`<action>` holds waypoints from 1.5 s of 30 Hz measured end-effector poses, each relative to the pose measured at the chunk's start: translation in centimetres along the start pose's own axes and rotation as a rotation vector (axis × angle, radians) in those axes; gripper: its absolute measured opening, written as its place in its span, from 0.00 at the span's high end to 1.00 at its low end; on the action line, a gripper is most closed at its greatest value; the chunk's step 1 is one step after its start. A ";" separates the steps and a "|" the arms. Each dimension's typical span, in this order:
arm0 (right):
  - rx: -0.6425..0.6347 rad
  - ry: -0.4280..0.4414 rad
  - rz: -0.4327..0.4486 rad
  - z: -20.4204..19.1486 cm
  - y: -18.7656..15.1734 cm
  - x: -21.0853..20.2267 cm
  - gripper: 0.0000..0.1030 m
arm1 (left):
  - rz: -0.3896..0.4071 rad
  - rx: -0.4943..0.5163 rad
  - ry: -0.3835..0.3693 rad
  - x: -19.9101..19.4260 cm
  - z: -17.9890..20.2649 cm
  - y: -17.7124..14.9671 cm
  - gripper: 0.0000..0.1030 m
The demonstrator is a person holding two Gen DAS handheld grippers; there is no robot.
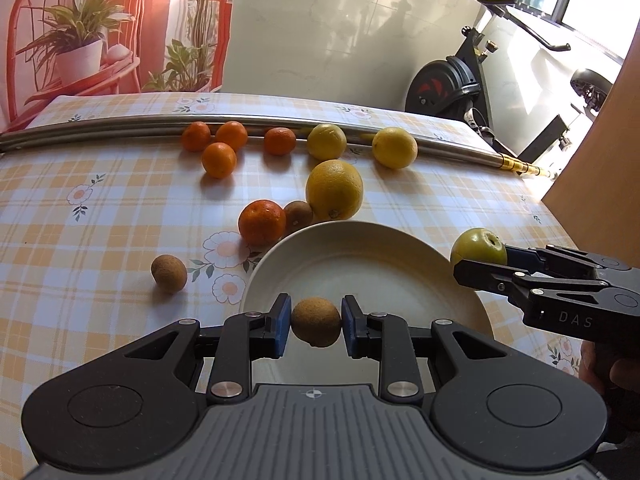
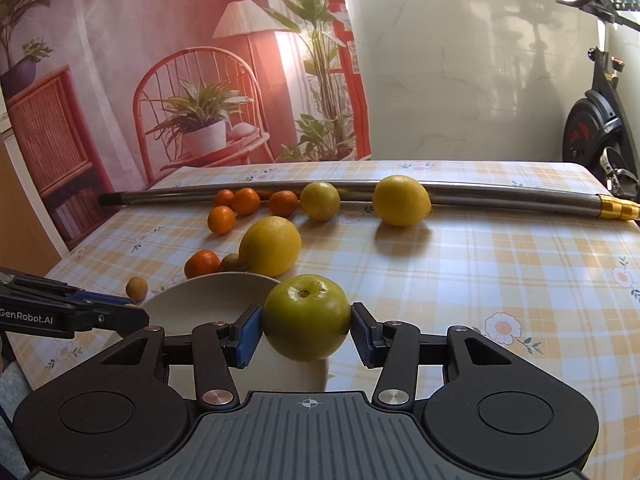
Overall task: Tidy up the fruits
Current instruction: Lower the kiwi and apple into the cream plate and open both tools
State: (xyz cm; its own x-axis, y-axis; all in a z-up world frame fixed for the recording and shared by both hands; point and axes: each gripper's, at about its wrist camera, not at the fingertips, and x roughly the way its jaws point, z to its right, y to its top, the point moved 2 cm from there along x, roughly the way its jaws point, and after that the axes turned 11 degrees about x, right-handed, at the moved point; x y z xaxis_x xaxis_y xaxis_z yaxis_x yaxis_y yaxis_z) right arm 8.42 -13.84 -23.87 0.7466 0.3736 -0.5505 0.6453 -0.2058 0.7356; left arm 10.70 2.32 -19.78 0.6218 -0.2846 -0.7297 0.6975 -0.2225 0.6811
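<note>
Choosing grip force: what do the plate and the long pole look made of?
Plate: probably glazed ceramic or melamine; cream, smooth, soft sheen. Pole: metal, likely stainless steel; brushed silver mirroring the fruit, with a gold-coloured ribbed end.

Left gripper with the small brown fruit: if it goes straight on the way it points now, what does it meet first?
Probably the white plate. The left gripper, shut on the small brown fruit, points down over the plate's inside, so the fruit would likely touch it first. Depth is hard to judge here.
</note>
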 end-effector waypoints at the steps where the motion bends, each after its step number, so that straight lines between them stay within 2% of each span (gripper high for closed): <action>1: -0.003 0.007 -0.005 -0.3 -0.2 -0.2 0.57 | -0.004 0.003 0.003 0.0 0.0 -0.1 0.72; 10: -0.013 -0.025 -0.088 -1.1 -2.7 -0.7 0.57 | -0.038 0.033 0.008 0.2 0.4 -0.8 0.72; 30: -0.135 -0.044 -0.148 -2.9 -3.8 -0.2 0.57 | -0.075 -0.001 0.016 0.8 0.0 -1.4 0.72; 45: -0.137 -0.043 -0.163 -3.0 -4.1 0.0 0.57 | -0.089 -0.026 0.026 1.2 -0.1 -1.4 0.72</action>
State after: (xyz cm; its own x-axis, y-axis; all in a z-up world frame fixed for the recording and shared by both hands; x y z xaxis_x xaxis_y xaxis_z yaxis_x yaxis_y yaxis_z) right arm 5.29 -10.29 -25.65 0.6420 0.3523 -0.6810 0.7327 -0.0202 0.6803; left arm 10.47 2.41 -21.59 0.5653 -0.2405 -0.7890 0.7595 -0.2214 0.6117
